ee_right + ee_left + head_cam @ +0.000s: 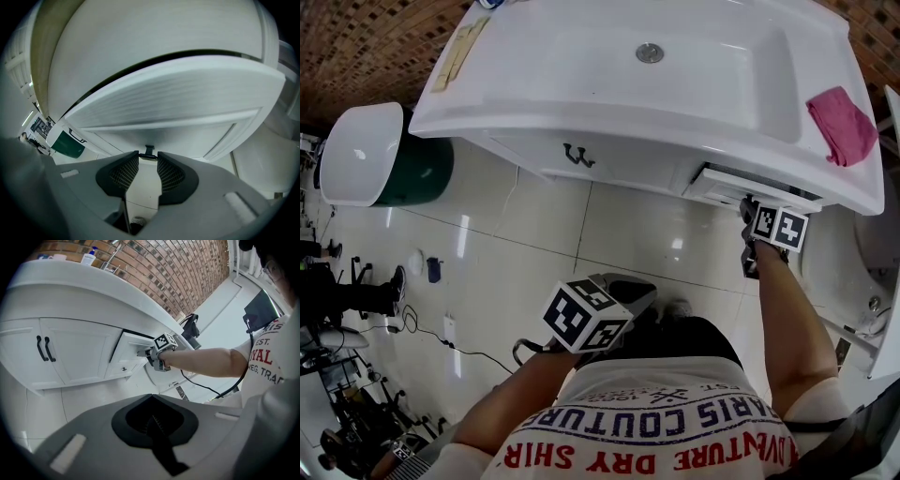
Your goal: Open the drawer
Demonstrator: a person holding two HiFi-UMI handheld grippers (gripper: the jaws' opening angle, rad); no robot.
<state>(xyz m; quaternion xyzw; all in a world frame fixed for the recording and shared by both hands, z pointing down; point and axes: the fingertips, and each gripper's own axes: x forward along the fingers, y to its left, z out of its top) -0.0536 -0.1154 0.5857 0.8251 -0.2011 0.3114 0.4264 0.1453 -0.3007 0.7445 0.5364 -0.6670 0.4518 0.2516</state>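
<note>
The white vanity drawer (724,185) sits under the counter's right end, pulled out a little, with a dark gap above its front (178,93). My right gripper (749,210) reaches up to it. Its two ribbed pads (125,171) stand a little apart, closed on the drawer's small black handle (149,150). From the left gripper view, the drawer (133,348) juts out slightly with the right gripper (143,353) at its front. My left gripper (630,290) hangs low near my body over the floor, shut (151,421) with nothing in it.
A sink basin (650,52) fills the vanity top, and a pink cloth (842,125) lies on its right end. Two cabinet doors with black handles (577,156) are left of the drawer. A white-and-green bin (384,155) stands at far left, with cables (450,342) on the tiled floor.
</note>
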